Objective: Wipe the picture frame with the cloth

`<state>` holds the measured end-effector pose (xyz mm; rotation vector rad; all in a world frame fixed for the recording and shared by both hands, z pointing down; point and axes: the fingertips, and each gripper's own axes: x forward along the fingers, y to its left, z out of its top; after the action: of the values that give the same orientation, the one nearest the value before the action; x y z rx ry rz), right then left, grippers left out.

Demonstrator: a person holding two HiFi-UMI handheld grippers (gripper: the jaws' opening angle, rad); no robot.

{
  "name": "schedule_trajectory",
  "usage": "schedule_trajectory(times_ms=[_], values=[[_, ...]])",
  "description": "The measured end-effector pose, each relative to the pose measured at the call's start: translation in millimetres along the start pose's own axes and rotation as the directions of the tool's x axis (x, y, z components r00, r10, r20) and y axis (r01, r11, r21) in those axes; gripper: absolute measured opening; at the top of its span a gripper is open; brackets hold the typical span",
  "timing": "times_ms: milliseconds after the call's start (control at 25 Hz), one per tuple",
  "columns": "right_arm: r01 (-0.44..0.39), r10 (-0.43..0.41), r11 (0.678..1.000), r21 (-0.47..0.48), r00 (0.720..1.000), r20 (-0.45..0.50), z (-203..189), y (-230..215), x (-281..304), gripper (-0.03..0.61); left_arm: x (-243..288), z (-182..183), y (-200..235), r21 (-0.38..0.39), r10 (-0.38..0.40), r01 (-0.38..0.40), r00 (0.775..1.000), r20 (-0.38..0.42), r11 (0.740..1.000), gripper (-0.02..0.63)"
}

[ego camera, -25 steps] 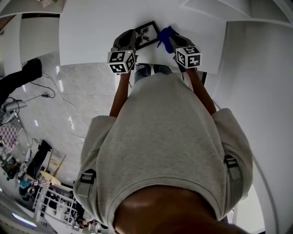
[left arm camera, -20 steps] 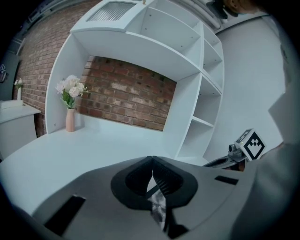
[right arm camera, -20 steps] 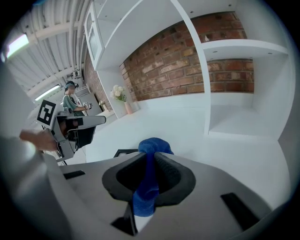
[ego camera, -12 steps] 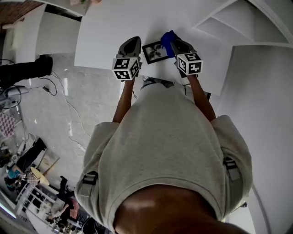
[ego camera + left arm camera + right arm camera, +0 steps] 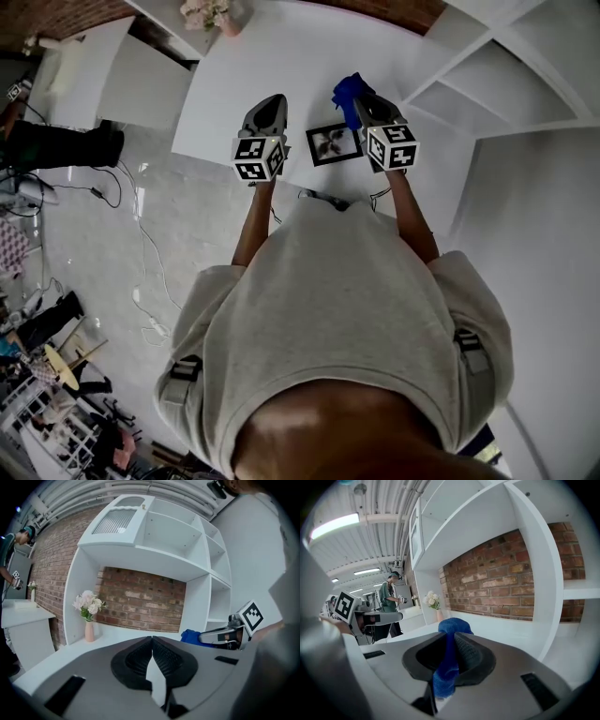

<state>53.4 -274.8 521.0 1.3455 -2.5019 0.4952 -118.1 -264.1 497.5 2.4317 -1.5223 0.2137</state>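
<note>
White desk [image 5: 244, 66] below a brick wall: the picture frame [image 5: 335, 143] lies near its front edge, seemingly flat, between left gripper [image 5: 270, 105] and right gripper [image 5: 361, 103]. Left gripper view: jaws closed together, empty. Right gripper view: jaws pinch the blue cloth [image 5: 446, 667]. Unsteadied, the frame could slide off that edge under a wipe.

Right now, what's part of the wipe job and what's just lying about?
Job:
- picture frame
- blue cloth, clamped in right tool
- left tool, shut and empty

Lying about:
- flower vase
- white shelving
</note>
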Motion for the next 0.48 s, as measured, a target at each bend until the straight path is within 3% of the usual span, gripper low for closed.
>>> schedule_trajectory(times_ms=[480], values=[[0.047, -0.040, 0.997, -0.059, 0.992, 0.123, 60.5, -2.9, -7.7, 0.066, -5.6, 48.2, 15.6, 0.048, 0.024, -0.028, 0.996, 0.089, 0.998, 0.017]])
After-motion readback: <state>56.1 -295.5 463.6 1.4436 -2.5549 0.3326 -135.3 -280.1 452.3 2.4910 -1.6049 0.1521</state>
